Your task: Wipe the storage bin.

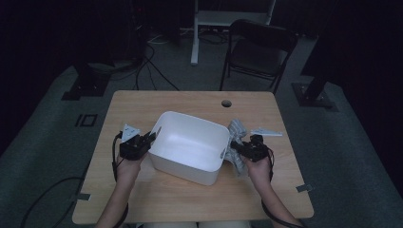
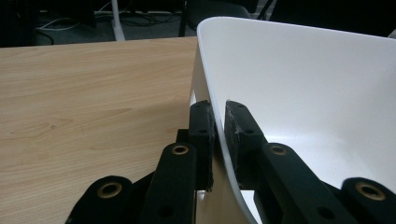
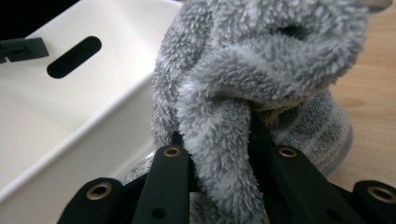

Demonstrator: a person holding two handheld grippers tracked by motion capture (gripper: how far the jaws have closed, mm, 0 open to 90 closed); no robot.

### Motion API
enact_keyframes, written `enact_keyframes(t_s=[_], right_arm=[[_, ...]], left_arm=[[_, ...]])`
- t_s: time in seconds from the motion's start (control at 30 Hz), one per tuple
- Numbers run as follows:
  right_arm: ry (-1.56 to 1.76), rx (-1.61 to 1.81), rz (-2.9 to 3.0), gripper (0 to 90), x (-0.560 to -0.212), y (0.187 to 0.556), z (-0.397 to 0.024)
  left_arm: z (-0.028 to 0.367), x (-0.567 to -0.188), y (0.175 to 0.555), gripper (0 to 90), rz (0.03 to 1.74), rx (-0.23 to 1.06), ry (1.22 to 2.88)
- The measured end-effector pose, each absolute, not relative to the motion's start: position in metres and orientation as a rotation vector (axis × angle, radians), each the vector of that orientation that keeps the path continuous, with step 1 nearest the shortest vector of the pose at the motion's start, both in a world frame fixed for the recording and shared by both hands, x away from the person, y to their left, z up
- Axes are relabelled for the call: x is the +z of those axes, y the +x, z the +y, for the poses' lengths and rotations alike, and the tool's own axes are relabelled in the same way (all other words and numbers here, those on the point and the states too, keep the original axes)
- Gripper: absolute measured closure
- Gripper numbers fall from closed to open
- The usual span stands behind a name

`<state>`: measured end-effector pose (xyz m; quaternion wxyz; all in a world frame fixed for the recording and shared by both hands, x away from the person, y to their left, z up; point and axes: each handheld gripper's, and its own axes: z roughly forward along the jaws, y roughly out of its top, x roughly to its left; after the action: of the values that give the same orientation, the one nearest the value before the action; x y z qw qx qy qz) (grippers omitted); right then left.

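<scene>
Step in hand, as judged: loading the grey fleecy towel (image 3: 261, 79) into the white rectangular plastic tub (image 1: 190, 145) on the light wooden table (image 1: 142, 107).

Left gripper (image 1: 151, 137) was clenched on the tub's left wall, one pad outside and one inside the rim, apparently steadying it. The tub sat mid-table, empty inside as far as the high view showed.

Right gripper (image 1: 236, 147) was grasping a thick fold of the towel between its jaws. The towel lay bunched on the table just beside the tub's right wall, by the slotted handle hole (image 3: 74, 57), not yet over the rim.

Next move, as judged: raise the held fold clear of the rim, carry it across above the tub, then release. Trailing cloth might snag on the wall, so the left-hand hold should be kept.
</scene>
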<state>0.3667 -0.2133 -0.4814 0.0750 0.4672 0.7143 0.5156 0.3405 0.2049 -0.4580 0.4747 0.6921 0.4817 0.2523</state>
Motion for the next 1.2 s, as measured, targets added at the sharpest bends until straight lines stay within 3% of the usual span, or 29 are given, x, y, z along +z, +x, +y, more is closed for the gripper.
enact_keyframes(t_s=[0.37, 1.2], right_arm=[[1.329, 1.599, 2.122, 76.3, -0.463, 0.351, -0.217], [1.337, 1.551, 2.129, 76.6, -0.472, 0.343, -0.207]], left_arm=[[0.203, -0.459, 0.338, 81.0, 1.179, 0.636, 1.688], [0.202, -0.458, 0.338, 80.8, 1.193, 0.632, 1.688]])
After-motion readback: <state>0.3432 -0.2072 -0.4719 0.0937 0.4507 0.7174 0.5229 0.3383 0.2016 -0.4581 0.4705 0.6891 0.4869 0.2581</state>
